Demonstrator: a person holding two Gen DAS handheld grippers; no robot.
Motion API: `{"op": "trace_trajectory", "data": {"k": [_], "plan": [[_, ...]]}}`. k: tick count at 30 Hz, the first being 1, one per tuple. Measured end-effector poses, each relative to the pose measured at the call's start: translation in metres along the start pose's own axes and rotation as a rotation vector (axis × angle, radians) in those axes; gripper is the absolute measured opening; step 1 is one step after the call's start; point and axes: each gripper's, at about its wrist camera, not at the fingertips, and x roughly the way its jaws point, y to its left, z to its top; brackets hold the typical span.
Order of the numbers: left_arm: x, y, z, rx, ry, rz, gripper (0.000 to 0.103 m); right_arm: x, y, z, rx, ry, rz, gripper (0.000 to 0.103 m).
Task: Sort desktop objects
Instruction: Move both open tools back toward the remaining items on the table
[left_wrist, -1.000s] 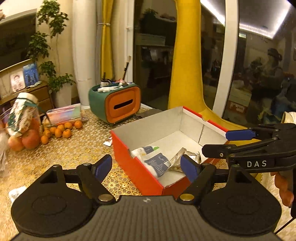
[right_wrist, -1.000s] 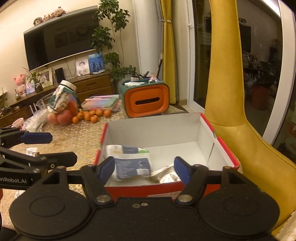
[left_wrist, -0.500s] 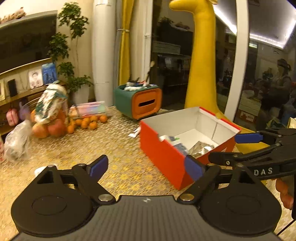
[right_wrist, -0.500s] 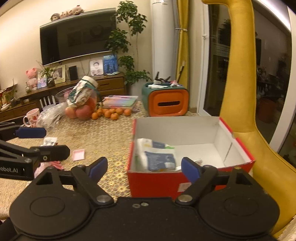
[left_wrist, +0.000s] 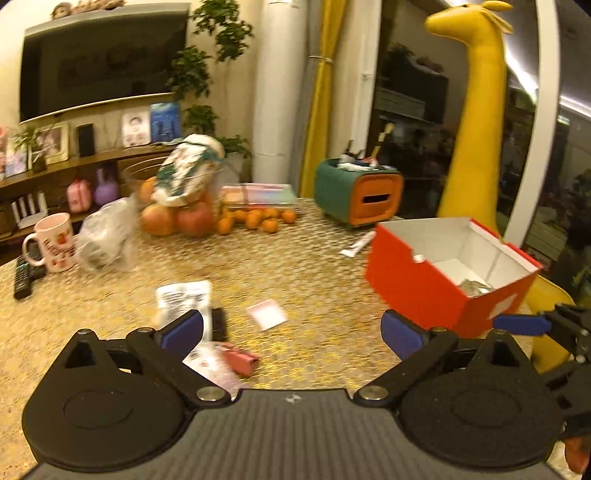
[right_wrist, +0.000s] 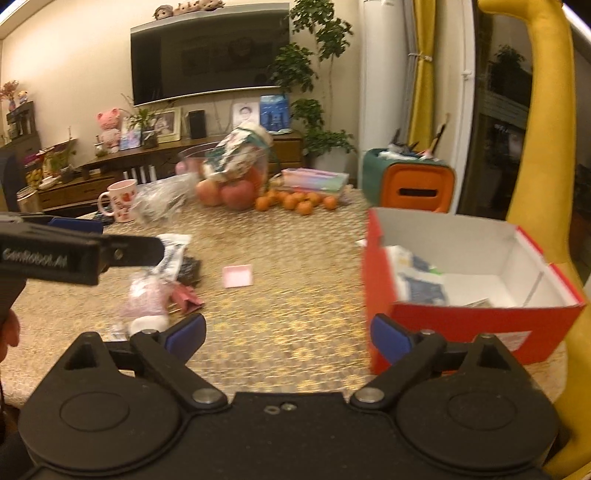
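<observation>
A red cardboard box (left_wrist: 424, 291) (right_wrist: 480, 325) with a white inside stands at the table's right edge and holds several packets (right_wrist: 421, 284). Loose items lie on the gold tablecloth at left: a white printed packet (left_wrist: 183, 299), a small pink card (left_wrist: 266, 314) (right_wrist: 238, 276), a pink wrapped item (left_wrist: 236, 360) (right_wrist: 184, 295) and a white tube (left_wrist: 356, 245). My left gripper (left_wrist: 291, 330) is open and empty above the cloth, close to the pink item. My right gripper (right_wrist: 288, 332) is open and empty, left of the box front.
At the back stand a green and orange tissue holder (left_wrist: 358, 195), apples and small oranges (left_wrist: 255, 219), a clear plastic bag (left_wrist: 105, 238), a pink mug (left_wrist: 51, 242) and a remote (left_wrist: 22, 277). A yellow giraffe figure (left_wrist: 469, 129) stands behind the box.
Both grippers have pulled back from over the box and swung left. The box now sits at the right and the loose items on the cloth have come into view. Both stayed open.
</observation>
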Motion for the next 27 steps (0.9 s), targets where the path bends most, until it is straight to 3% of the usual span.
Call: {"op": "trace_trajectory", "data": {"k": [18,27], "plan": [[0.040,0.058,-0.034,-0.006,0.067,0.115,0.103,0.055,0.066,-0.020,-0.042,0.060,0.037,0.096],[0.071,0.076,-0.042,-0.031,0.129,0.138,0.103,0.083,0.095,-0.024,-0.092,0.077,0.080,0.094]]}}
